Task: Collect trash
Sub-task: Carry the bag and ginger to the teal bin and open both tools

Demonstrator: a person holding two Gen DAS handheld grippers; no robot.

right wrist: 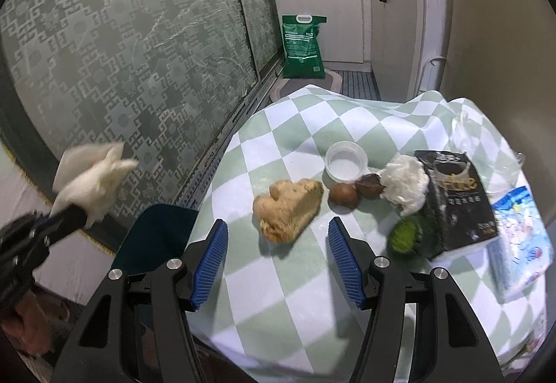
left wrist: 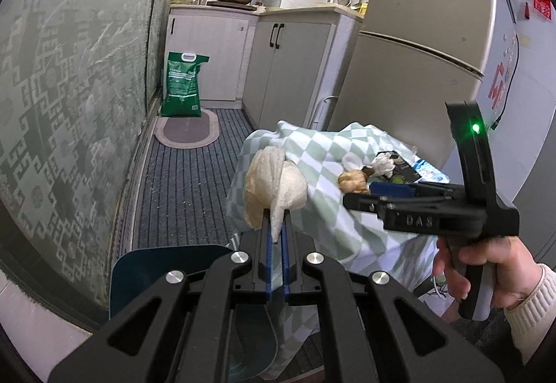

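Note:
My left gripper point(left wrist: 276, 225) is shut on a crumpled white tissue point(left wrist: 274, 188), held in the air left of the table, above a dark teal bin point(left wrist: 156, 265); it also shows in the right wrist view point(right wrist: 92, 186). My right gripper point(right wrist: 278, 233) is open and empty, low over the checked tablecloth point(right wrist: 278, 296), its fingers either side of a tan crumpled lump point(right wrist: 286, 209). Behind it lie a white plastic cup point(right wrist: 345, 166), two brown round pieces point(right wrist: 356, 192), a white tissue wad point(right wrist: 405, 186), a green scrap point(right wrist: 405, 237) and a black packet point(right wrist: 455, 199).
A blue-white wrapper point(right wrist: 521, 233) lies at the table's right edge. A patterned glass door point(right wrist: 121, 63) runs along the left. A green sack point(left wrist: 182, 84), cabinets point(left wrist: 288, 70) and a fridge point(left wrist: 417, 63) stand beyond. The bin also shows in the right wrist view point(right wrist: 153, 244).

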